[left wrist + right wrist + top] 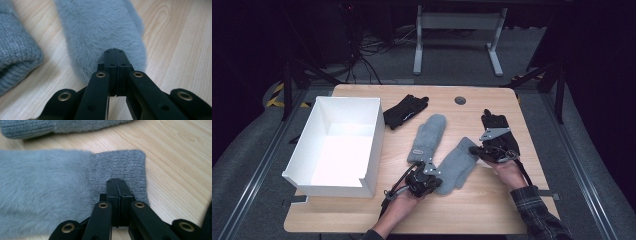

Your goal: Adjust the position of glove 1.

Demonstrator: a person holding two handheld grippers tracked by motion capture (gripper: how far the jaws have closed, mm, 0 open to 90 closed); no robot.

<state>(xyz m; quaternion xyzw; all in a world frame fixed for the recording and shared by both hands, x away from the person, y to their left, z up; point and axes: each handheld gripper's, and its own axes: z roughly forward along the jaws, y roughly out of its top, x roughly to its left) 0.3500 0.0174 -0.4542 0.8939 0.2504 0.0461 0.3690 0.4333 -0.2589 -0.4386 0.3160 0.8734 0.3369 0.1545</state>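
While both grippers bear on the same grey mitten [457,162], it lies flat on the desk [492,210], angled between the two hands, just beside its twin mitten [428,137]. The left gripper [428,172] has its fingers closed flush together at the mitten's fluffy rounded end; whether a pinch of pile is caught between them cannot be told from the left gripper view. The right gripper [477,150] likewise shows fingers fully shut, tips resting at the ribbed knit cuff [117,167]; a fold of cuff may be nipped, but this is not visible.

Judgement: holding opposite ends suggests the mitten is to be lifted level, without drooping or dragging on the twin. The open white box [337,145] at the left of the desk is the likely destination. A pair of black gloves [404,111] lies beyond, near the box's far corner, untouched.

Risk: a shallow nip on fur could slip on lifting.
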